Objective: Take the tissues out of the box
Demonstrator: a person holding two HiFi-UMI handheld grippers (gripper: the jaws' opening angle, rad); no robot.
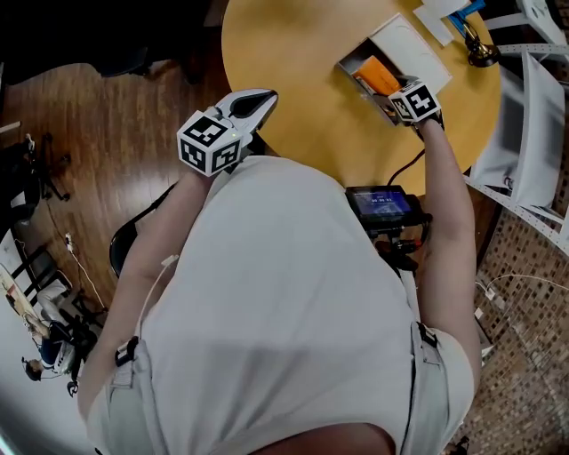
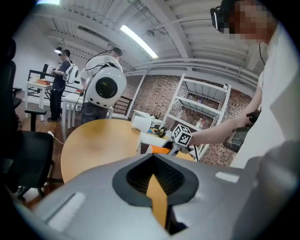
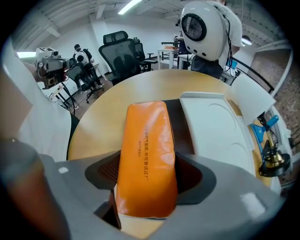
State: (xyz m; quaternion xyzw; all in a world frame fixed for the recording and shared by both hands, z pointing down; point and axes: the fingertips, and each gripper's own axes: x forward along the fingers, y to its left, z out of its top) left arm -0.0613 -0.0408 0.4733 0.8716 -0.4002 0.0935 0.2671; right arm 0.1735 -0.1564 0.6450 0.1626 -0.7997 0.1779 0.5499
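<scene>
**Right claw clamped on orange tissue pack at the box**

- Round yellow-wood table (image 1: 293, 53). The box (image 1: 353, 62), dark inside, sits toward the table's far right edge. Its white lid (image 3: 215, 131) lies open flat just beside it, on the right.
- Orange tissue pack (image 3: 146, 154): lies lengthwise along the box. Far end over the dark interior, near end sticking out toward the person. Cannot tell whether its underside touches the box floor.
- Right gripper (image 3: 146, 183): jaws stand wide, one dark pad against each long flank of the pack, so it is clamped on the pack's near end. Head view shows its marker cube at the box's near end, arm stretched out over the table.
- Left gripper (image 1: 253, 102): jaws drawn together, only a thin sliver of table colour showing between them, nothing held. It hangs over the table's near left edge, well apart from the box, and points across at the right gripper.
- Papers and a blue-handled tool (image 1: 467, 13) lie at the far right edge, beyond the lid.
- White shelving rack (image 1: 533, 115) stands right of the table.
</scene>
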